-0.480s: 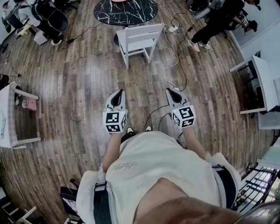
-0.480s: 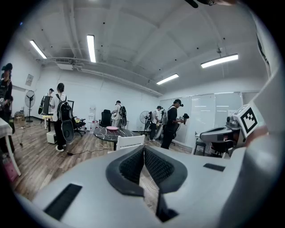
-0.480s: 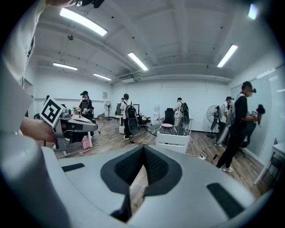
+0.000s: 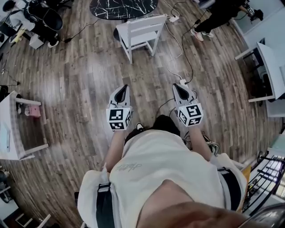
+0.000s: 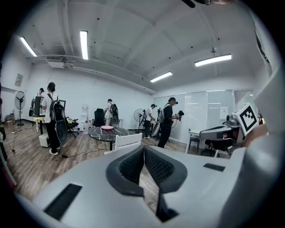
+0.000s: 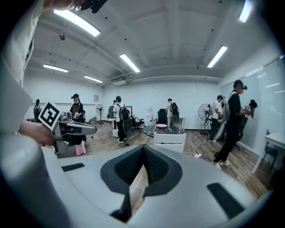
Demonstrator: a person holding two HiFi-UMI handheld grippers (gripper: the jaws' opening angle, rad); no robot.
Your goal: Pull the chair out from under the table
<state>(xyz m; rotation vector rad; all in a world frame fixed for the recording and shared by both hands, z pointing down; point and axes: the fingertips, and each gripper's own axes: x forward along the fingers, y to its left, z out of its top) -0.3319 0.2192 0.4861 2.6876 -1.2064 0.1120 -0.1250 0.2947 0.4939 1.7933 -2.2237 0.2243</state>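
Observation:
The white chair (image 4: 140,32) stands on the wood floor with its back towards me, pushed up to the round black marble table (image 4: 122,6). It is well ahead of both grippers. My left gripper (image 4: 124,87) and right gripper (image 4: 177,86) are held side by side in the air, both shut with nothing in them. Beyond the shut jaws of the left gripper (image 5: 144,149) I see the chair (image 5: 127,141) and the table (image 5: 106,132). The chair (image 6: 169,139) also shows past the tip of the right gripper (image 6: 143,148).
Cables (image 4: 178,49) and a power strip (image 4: 173,18) lie on the floor right of the chair. White desks stand at the left (image 4: 11,129) and right (image 4: 269,71). A person (image 4: 218,15) stands at top right, a black office chair (image 4: 44,18) at top left.
Both grippers stay shut and side by side. The chair sits slightly higher in the head view and the left desk lower. The person's feet have shifted.

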